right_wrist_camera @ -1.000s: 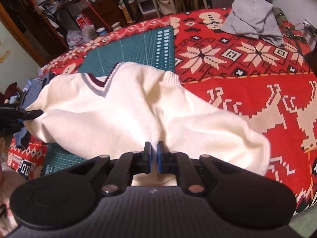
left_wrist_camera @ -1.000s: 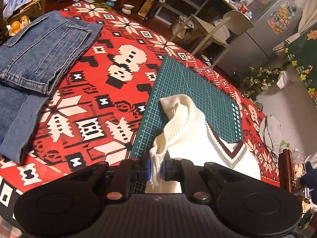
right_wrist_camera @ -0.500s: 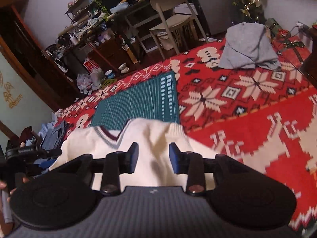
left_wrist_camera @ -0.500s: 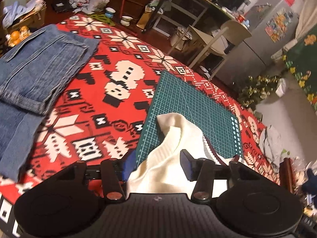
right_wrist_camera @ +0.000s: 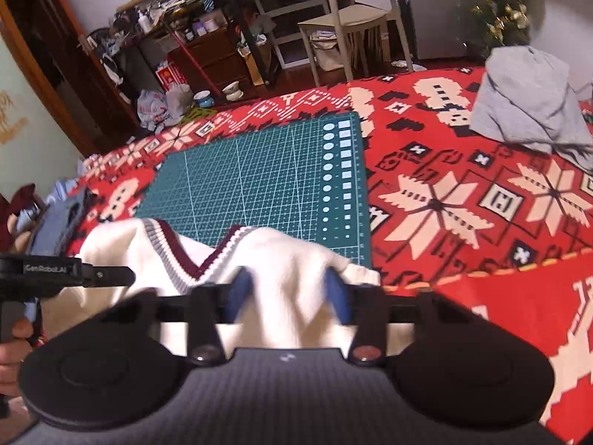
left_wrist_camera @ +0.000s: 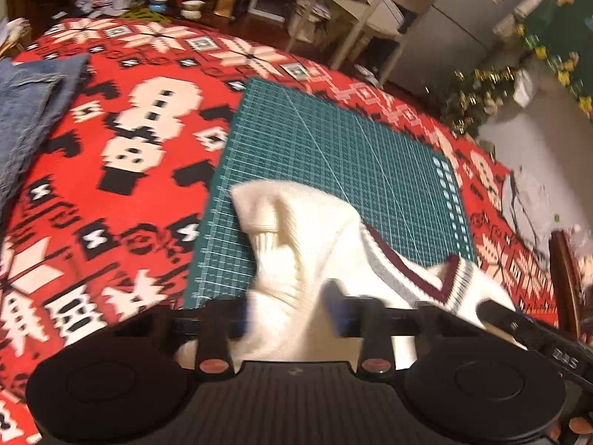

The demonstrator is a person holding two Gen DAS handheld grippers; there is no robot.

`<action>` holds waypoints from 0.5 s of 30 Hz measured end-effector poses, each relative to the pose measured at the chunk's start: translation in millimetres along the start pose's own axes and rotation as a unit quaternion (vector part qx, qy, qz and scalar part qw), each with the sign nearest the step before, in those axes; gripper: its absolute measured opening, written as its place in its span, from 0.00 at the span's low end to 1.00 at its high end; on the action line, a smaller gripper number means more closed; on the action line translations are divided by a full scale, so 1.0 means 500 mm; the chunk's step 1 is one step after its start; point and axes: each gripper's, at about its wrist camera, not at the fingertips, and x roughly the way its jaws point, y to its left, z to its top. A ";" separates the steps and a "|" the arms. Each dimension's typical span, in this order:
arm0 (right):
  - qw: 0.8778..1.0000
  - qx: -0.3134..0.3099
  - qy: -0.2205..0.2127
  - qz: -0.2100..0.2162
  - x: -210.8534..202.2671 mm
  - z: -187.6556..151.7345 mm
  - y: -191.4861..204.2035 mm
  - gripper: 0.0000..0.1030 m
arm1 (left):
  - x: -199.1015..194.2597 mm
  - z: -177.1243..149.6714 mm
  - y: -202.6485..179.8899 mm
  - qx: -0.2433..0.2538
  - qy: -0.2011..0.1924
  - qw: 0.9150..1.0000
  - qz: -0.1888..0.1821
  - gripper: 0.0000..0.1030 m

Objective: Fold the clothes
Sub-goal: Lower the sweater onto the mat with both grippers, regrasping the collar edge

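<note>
A cream knit sweater [left_wrist_camera: 307,256] with a maroon and grey V-neck lies bunched on the near part of the green cutting mat [left_wrist_camera: 333,148]. It also shows in the right wrist view [right_wrist_camera: 281,259], on the same mat [right_wrist_camera: 259,178]. My left gripper [left_wrist_camera: 289,319] is open, its fingers spread either side of the sweater's left edge. My right gripper [right_wrist_camera: 289,296] is open over the sweater's right part. The left gripper shows at the left of the right wrist view [right_wrist_camera: 92,276]. The right gripper's finger [left_wrist_camera: 496,315] shows at the right of the left wrist view.
A red patterned blanket [left_wrist_camera: 129,148] covers the surface. Blue jeans [left_wrist_camera: 26,111] lie at the far left. A grey garment [right_wrist_camera: 530,100] lies at the far right. A chair [right_wrist_camera: 344,22], shelves and clutter stand beyond the far edge.
Both grippers were shut on the sweater a second ago and have opened, letting it go. The sweater has dropped onto the mat and both grippers have pulled back.
</note>
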 end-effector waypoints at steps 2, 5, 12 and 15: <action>1.000 -0.014 -0.004 -0.008 0.000 -0.001 0.010 0.16 | -0.006 -0.002 -0.006 0.006 -0.016 1.000 -0.008 0.13; 0.999 -0.022 -0.024 -0.014 -0.026 0.007 0.025 0.10 | -0.034 0.003 -0.003 -0.008 -0.043 0.998 -0.041 0.11; 0.994 -0.032 -0.102 -0.012 -0.096 0.083 0.057 0.09 | -0.085 0.102 -0.022 -0.015 -0.092 0.993 -0.075 0.10; 0.992 -0.041 -0.121 -0.020 -0.085 0.155 0.066 0.09 | -0.089 0.177 -0.049 -0.004 -0.106 0.992 -0.067 0.10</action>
